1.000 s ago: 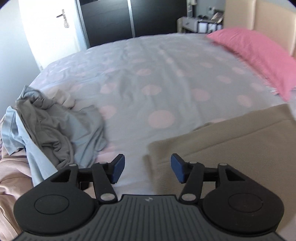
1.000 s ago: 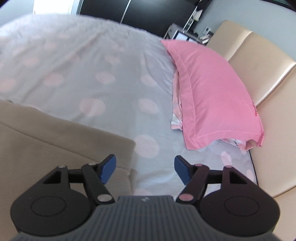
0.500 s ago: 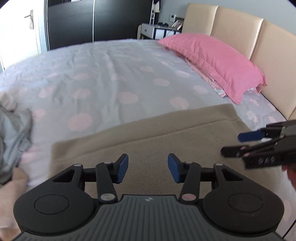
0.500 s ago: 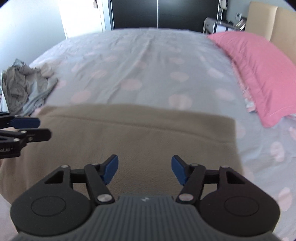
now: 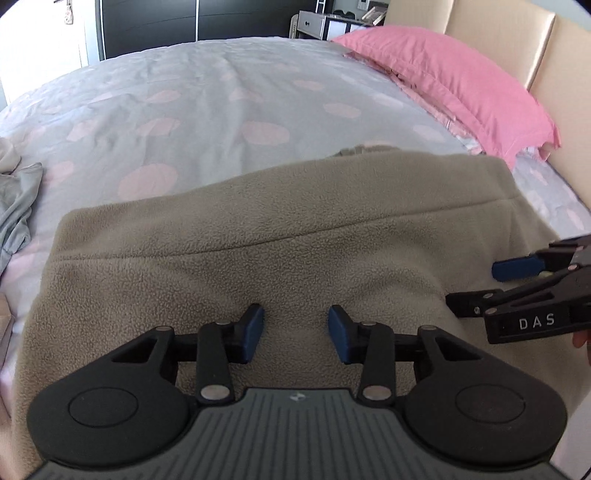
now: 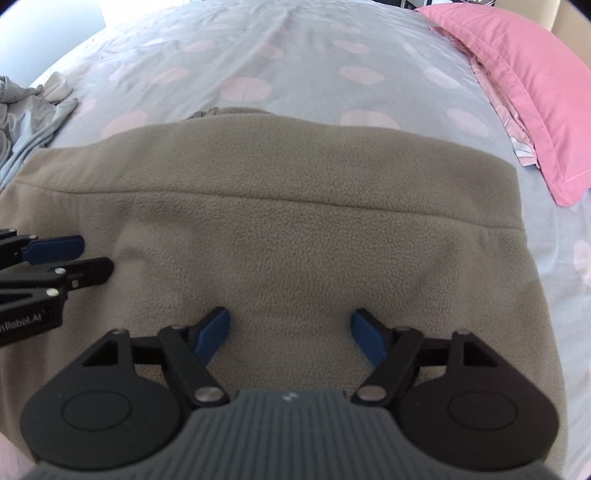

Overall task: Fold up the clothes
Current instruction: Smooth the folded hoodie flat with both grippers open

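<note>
Spotted grey bed (image 5: 229, 85) is carrying a beige fleece garment (image 5: 295, 243), pink pillow (image 5: 461, 81) and crumpled grey clothes (image 6: 26, 110). Left claw (image 5: 296, 334) is hovering released; right claw (image 6: 290, 334) is opening, empty.

The fleece (image 5: 280, 236) runs out of sight under both tools at the near edge. The grey clothes (image 6: 26, 110) are cut off at the left, and the nightstand (image 5: 321, 24) clutter is too small to read.
</note>
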